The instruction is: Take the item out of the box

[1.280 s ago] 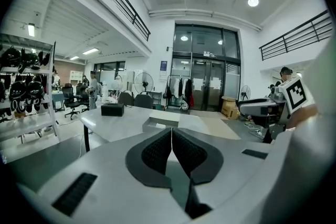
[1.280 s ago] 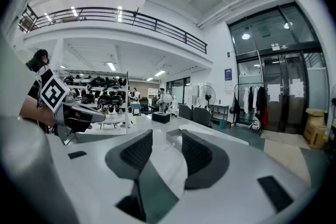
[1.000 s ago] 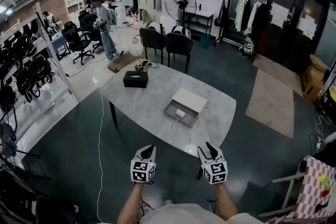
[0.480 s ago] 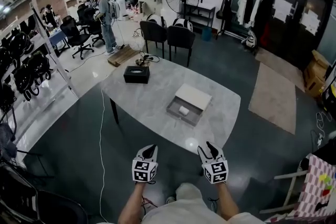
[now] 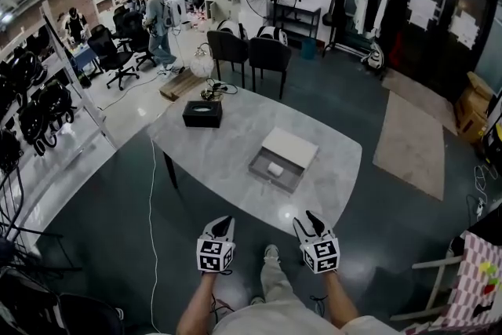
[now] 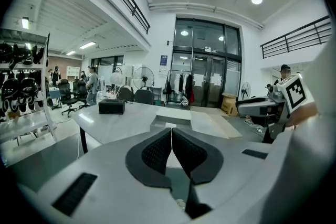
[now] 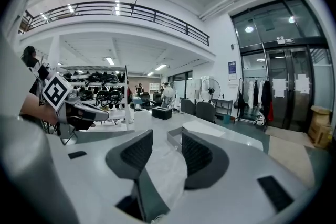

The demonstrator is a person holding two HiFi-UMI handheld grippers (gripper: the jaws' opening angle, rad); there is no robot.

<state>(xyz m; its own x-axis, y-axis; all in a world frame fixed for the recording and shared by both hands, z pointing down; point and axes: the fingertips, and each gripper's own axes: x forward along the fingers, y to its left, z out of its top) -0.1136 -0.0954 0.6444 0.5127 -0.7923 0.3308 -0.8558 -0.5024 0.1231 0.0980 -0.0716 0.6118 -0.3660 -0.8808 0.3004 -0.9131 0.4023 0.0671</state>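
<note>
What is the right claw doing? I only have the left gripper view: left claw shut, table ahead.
Observer: The right claw is open, with nothing between its jaws.
Operator: Are we over the table?
Observer: No. The head view shows the left claw and the right one over the floor, short of the table and its near edge.
Operator: Is the item in the box?
Observer: Yes. From above, a small white item lies inside the open grey box.
</note>
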